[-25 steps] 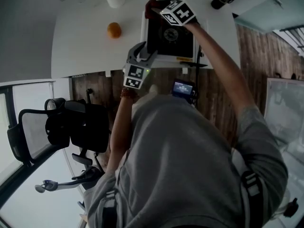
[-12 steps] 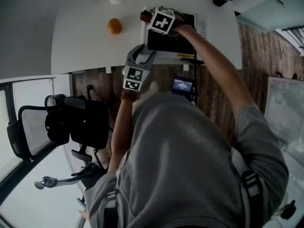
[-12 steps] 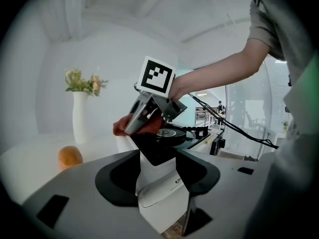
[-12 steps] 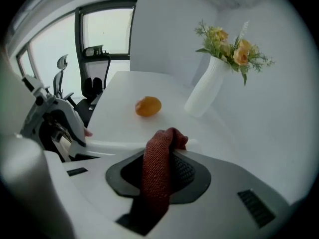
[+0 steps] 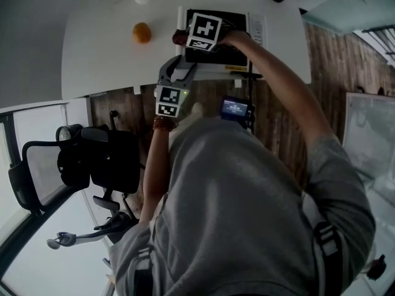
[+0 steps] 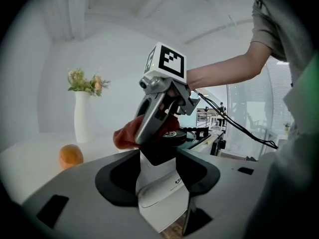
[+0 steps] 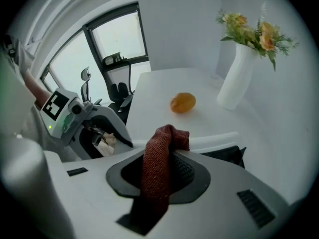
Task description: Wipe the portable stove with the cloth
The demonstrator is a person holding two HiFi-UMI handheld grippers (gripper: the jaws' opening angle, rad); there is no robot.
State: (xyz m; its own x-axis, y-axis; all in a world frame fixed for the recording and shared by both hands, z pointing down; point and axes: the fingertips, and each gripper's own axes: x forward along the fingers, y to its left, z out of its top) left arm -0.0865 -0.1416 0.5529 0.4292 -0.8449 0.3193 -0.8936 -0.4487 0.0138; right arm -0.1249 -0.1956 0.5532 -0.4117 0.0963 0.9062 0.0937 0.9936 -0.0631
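Rust-red, coarse-woven cloth (image 7: 158, 173) is pinched fast between the dark pads of the right gripper (image 7: 167, 153). Its folded top pokes up above them at the left rim of the portable stove (image 5: 213, 55), which sits at the near edge of the white table (image 5: 99, 54). From overhead only a small red nub shows beside the marker cube; the right gripper view alone gives the weave. The left gripper (image 6: 158, 169) is clamped on the stove's smooth white casing at the front left corner, which only its own view makes plain. That view also catches the round black burner (image 6: 172, 133) behind. Further out on the table lie a round orange fruit (image 7: 183, 102) and a tall white vase (image 7: 238, 78) of flowers. A black office chair (image 5: 86, 165) stands well off to the person's left
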